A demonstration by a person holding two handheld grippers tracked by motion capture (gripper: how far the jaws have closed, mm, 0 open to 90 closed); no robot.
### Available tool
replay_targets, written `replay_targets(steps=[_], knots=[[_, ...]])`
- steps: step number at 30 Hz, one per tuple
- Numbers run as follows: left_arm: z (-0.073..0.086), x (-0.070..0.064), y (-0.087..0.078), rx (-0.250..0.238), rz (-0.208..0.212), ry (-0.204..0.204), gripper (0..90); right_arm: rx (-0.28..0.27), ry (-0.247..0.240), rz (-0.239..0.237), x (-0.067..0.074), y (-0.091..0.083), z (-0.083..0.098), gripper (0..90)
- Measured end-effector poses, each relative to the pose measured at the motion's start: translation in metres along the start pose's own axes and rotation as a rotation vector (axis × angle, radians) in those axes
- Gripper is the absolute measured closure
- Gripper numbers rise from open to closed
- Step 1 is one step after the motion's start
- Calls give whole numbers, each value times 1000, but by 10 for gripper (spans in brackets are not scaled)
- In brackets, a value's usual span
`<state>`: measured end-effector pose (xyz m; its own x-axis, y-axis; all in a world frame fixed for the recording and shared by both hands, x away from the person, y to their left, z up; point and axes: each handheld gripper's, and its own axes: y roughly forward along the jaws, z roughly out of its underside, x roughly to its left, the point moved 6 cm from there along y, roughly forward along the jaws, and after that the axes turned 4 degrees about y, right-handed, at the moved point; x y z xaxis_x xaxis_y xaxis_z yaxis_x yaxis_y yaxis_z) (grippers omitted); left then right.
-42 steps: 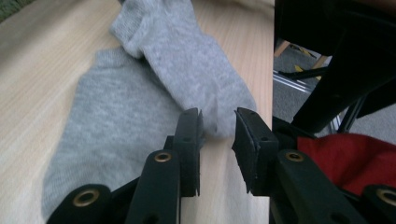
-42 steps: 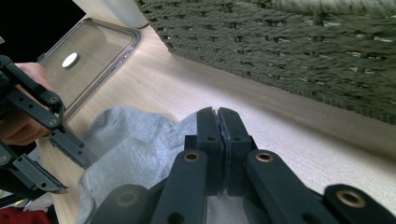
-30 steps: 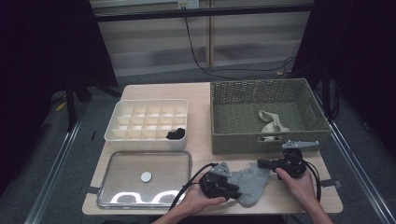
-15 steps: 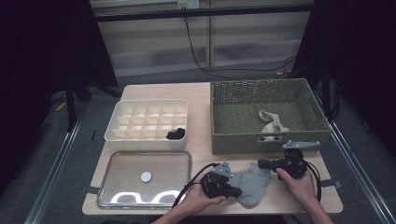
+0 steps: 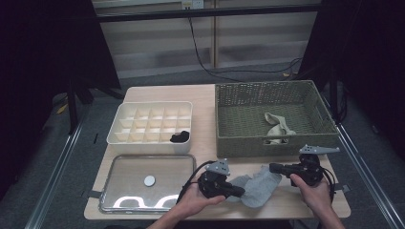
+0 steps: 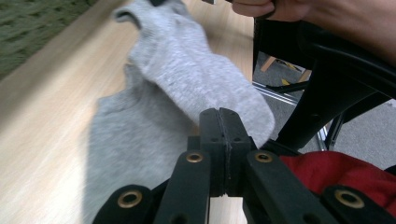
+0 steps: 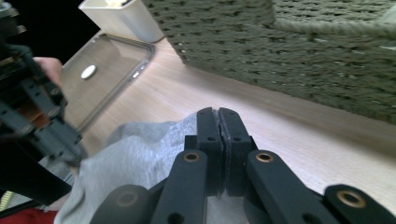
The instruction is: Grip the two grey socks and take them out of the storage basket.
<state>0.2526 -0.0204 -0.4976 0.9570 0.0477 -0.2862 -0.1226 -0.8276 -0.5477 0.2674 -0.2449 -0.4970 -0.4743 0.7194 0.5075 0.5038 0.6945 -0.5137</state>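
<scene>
A grey sock [image 5: 258,187] lies near the table's front edge, stretched between my two grippers. My left gripper [image 5: 240,192] is shut on its near-left end. In the left gripper view the jaws [image 6: 218,114] meet with the sock [image 6: 187,79] pinched at their tip and draped away toward the other hand. My right gripper [image 5: 272,167] is shut on the far-right end. In the right gripper view its jaws [image 7: 217,114] are pressed together on the sock's [image 7: 140,154] edge, with the left gripper [image 7: 42,126] beyond it.
A woven green basket [image 5: 272,143] stands just behind the sock, with a beige sock [image 5: 278,125] inside. A white divided box [image 5: 150,119] at the left holds a black sock [image 5: 180,137]. In front of the box lies a clear tray [image 5: 119,191] with a white disc [image 5: 149,180].
The left gripper has closed on the sock's end and risen a little, pulling that end up off the table. The right gripper has stayed put.
</scene>
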Motion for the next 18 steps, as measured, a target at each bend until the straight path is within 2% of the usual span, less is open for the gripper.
replay_targets(steps=[5,10,15,18], knots=[[7,10,-18,4,-39,-9,898,3,-14,-9,12,2,2,888],[16,19,-31,40,-69,-6,899,25,-29,-22,23,9,6,887],[22,32,-35,55,-103,-20,898,44,-41,-24,28,17,11,888],[22,38,-35,47,-101,-33,898,55,-40,-19,28,20,14,887]])
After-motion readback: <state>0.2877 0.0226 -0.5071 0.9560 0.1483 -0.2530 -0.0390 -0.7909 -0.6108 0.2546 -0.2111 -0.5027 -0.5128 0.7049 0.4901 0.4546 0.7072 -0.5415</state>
